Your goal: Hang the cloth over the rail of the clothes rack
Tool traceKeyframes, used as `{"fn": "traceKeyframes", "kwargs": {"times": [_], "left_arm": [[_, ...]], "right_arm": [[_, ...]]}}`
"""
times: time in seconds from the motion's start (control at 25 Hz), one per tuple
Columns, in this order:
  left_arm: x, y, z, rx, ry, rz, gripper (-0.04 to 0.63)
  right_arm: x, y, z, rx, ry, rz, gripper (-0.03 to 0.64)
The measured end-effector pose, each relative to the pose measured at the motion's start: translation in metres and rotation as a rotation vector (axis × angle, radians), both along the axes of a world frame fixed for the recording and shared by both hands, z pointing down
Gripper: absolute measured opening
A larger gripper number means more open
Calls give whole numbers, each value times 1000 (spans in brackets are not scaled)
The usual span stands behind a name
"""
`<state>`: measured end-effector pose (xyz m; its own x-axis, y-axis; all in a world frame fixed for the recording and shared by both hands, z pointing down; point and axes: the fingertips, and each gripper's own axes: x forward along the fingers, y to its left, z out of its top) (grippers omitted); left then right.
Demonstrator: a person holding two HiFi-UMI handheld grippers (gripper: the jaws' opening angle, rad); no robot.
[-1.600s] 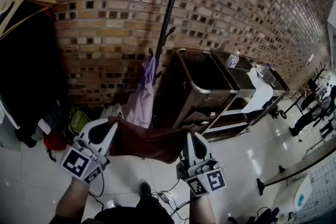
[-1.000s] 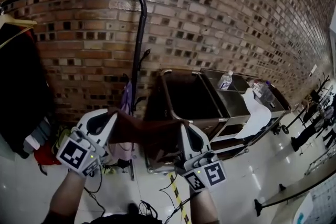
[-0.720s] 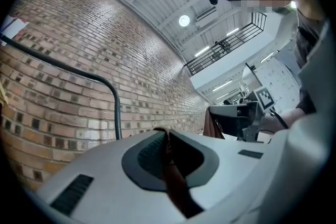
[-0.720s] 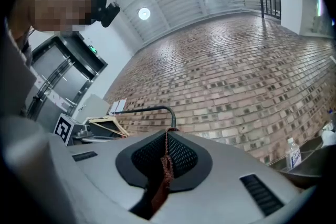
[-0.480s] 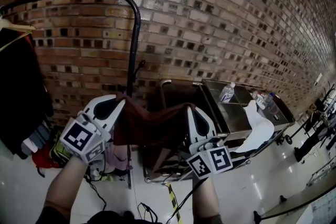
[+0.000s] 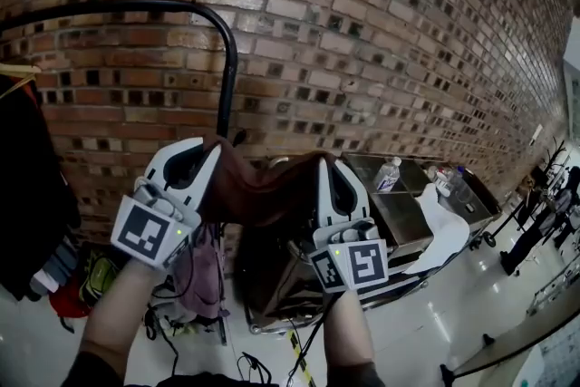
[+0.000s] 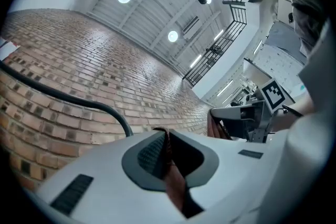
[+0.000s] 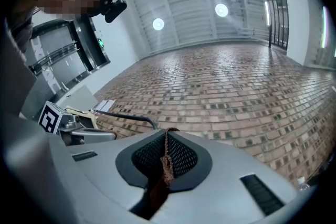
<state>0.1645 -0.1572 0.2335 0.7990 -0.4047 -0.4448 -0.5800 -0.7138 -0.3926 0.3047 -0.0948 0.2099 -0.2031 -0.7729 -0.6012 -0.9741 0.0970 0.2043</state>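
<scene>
Cloth is the dark reddish-brown one, and you've got it stretched between your two grippers at about chest level, sagging a little in the middle with the rest hanging down below. Closest to you are your forearms coming up from the bottom of the head view. Each one ends in a marker cube, the left cube and the right cube.

Left gripper has its jaws pinched narrow on one top corner, and in the left gripper view the fabric runs right down the slit between the pads. Right gripper is doing the same on the other corner, with a thin ridge of cloth clamped between its black pads. Both are tilted upward.

Just past the cloth is the black rail of the clothes rack. It arcs above the cloth and bends down into an upright, and the cloth isn't touching it. A dark garment hangs off the rack at the left. There's something pinkish low down by the upright.

Off to the right is a metal cart with a plastic bottle on it. The brick wall is behind everything.
</scene>
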Motion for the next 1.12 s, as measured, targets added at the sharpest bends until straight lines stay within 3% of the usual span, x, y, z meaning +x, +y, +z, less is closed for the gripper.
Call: {"fn": "traceKeyframes", "kwargs": {"times": [0.12, 0.36, 0.56, 1.12], "left_arm": [[-3, -16, -11, 7, 25, 11, 26], [14, -28, -28, 35, 16, 69, 27], [40, -33, -39, 21, 22, 120, 26], [127, -53, -114, 123, -29, 142, 28]], "right_arm": [[-5, -8, -12, 69, 31, 68, 28], [2, -24, -28, 97, 41, 116, 28], [15, -31, -40, 126, 77, 128, 28], [97, -68, -100, 175, 72, 102, 28]]}}
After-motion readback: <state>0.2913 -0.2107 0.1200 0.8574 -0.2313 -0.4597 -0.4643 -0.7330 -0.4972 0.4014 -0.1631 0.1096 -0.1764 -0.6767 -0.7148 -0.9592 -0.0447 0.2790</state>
